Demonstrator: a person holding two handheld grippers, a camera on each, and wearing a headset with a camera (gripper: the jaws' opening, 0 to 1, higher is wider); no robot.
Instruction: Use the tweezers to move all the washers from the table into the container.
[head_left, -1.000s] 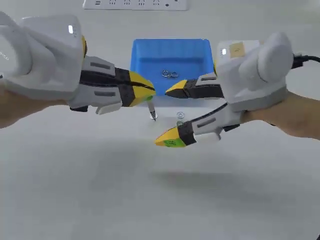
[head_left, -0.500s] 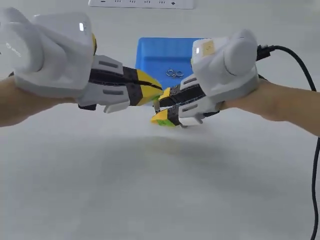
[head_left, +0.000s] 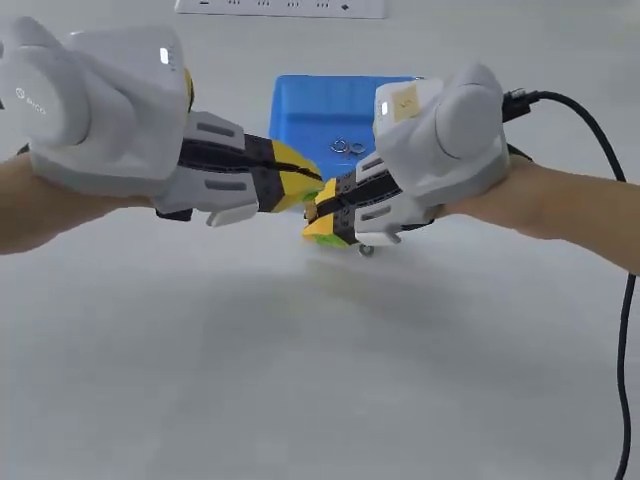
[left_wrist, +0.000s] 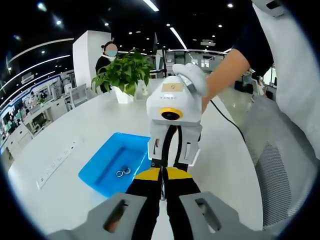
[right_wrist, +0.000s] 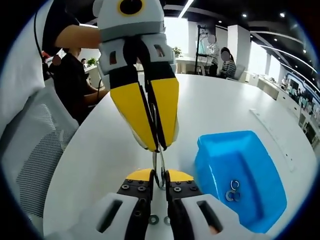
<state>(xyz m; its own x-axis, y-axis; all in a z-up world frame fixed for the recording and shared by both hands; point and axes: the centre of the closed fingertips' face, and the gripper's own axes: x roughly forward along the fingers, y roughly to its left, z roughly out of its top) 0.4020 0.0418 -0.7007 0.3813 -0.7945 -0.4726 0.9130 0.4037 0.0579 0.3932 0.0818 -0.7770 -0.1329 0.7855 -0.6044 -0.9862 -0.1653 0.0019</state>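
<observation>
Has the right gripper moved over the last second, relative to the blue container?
Yes. The right gripper has swung left across the blue container's right front corner, meeting the left gripper at the tweezers.

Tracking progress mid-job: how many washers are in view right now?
4. Two washers lie in the blue container; two more lie on the table, beneath the right hand-held gripper. Others may be hidden under it.
</observation>
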